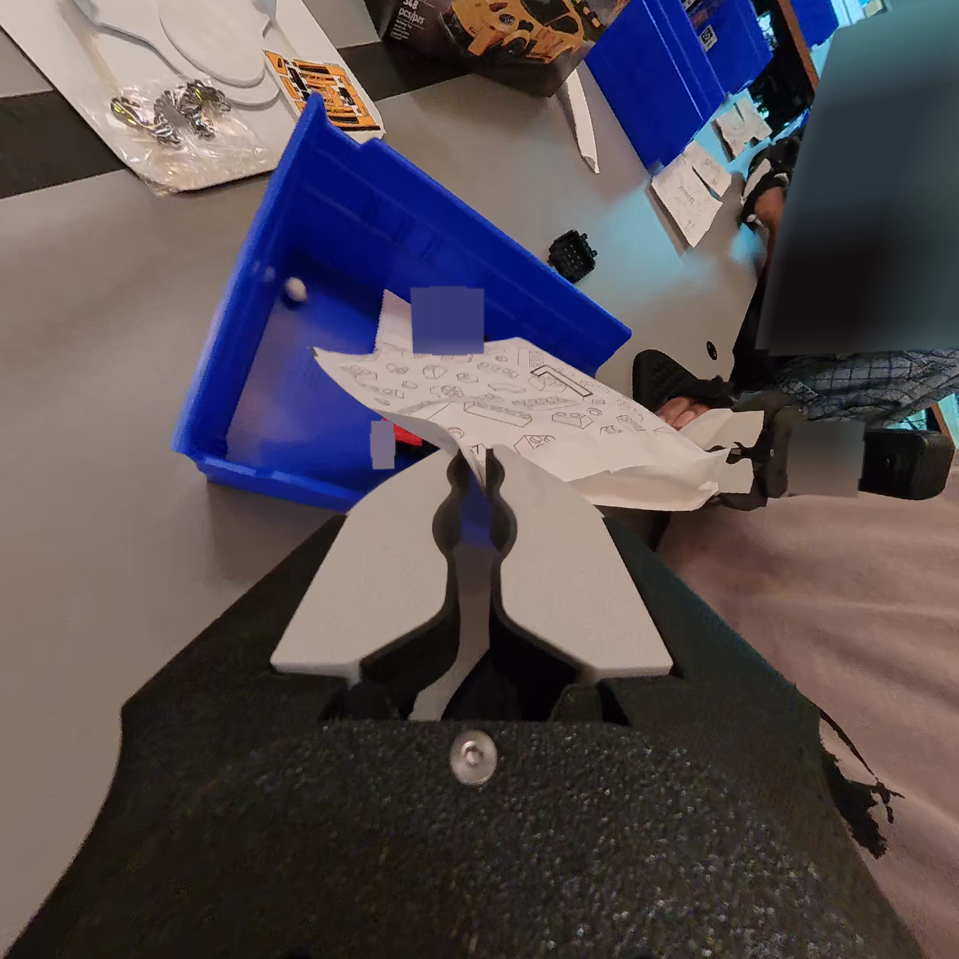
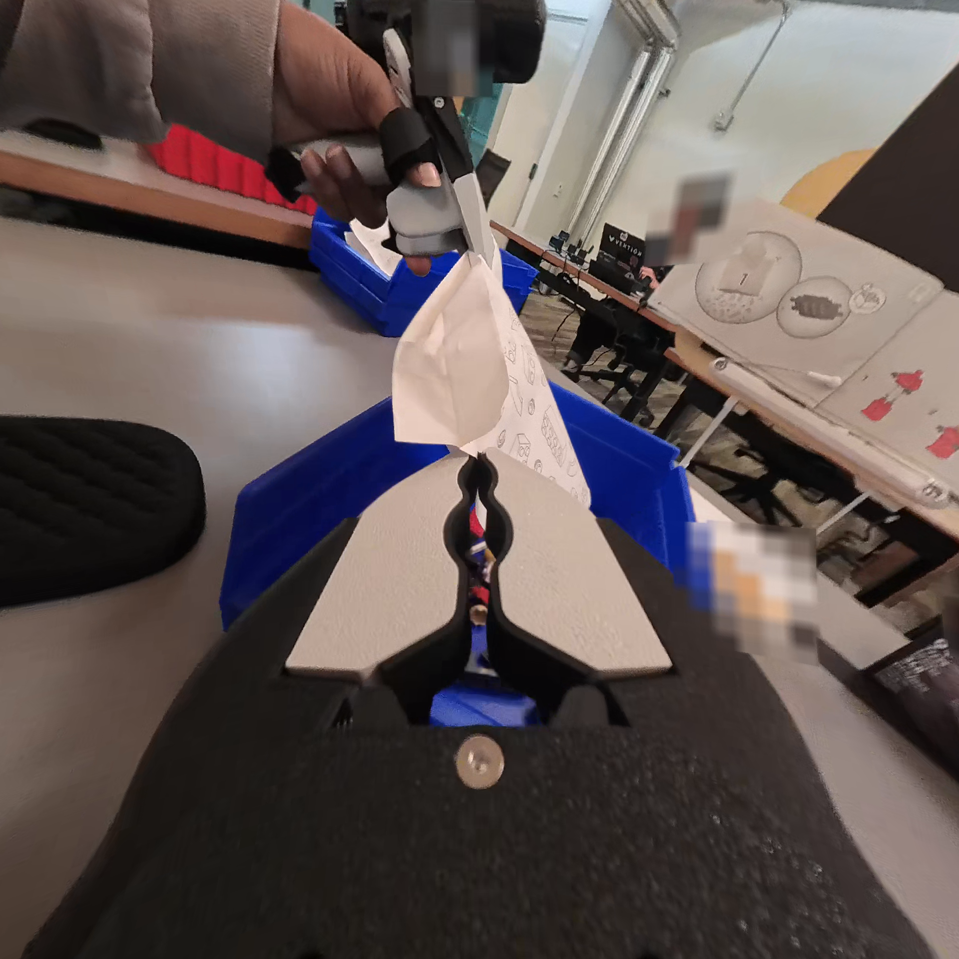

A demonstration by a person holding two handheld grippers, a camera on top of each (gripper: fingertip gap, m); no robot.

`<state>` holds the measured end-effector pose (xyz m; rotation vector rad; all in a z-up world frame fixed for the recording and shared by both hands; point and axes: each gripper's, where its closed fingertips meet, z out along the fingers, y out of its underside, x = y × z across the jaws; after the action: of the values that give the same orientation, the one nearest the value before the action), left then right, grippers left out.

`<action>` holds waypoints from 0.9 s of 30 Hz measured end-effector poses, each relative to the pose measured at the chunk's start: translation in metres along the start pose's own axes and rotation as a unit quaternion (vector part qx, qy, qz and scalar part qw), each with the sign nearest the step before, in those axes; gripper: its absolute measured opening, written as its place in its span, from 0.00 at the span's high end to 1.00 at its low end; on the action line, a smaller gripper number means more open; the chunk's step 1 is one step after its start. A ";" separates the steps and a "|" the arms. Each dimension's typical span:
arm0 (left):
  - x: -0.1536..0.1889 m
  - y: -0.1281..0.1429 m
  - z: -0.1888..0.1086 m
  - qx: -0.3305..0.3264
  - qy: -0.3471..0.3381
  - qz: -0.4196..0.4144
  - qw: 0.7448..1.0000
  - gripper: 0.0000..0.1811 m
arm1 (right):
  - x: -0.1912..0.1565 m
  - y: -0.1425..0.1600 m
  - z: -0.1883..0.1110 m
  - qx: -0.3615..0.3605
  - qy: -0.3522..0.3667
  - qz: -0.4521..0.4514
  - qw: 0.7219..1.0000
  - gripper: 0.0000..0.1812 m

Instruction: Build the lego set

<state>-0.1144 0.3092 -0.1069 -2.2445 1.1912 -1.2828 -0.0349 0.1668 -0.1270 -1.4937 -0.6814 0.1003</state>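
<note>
both grippers pinch one white paper parts bag [image 1: 545, 415] between them, held over the blue bin [image 1: 311, 363] on the counter [image 1: 104, 363], probably so pieces drop inside. the left gripper [image 1: 480, 456] has its jaws clamped on one edge, the right gripper [image 2: 477, 456] on the opposite.

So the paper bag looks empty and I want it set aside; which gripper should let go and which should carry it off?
Probably the left gripper carries: it pinches the paper bag from above the blue bin. The right gripper only clamps the lower end, so it can release.
</note>
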 end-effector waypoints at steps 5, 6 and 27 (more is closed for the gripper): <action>-0.002 -0.014 0.001 0.004 -0.006 0.001 1.000 0.95 | 0.009 0.000 0.004 0.005 -0.011 0.110 0.994 1.00; -0.002 -0.016 0.001 0.003 -0.010 0.002 1.000 0.95 | 0.010 -0.001 0.005 0.008 -0.016 0.135 0.991 1.00; 0.011 -0.046 0.001 0.051 0.006 0.221 0.974 0.68 | 0.054 -0.003 -0.015 0.092 -0.093 0.433 0.892 1.00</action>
<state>-0.0871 0.3287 -0.0743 -1.7650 1.4841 -1.1459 0.0147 0.1778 -0.1037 -1.5130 -0.0956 0.9746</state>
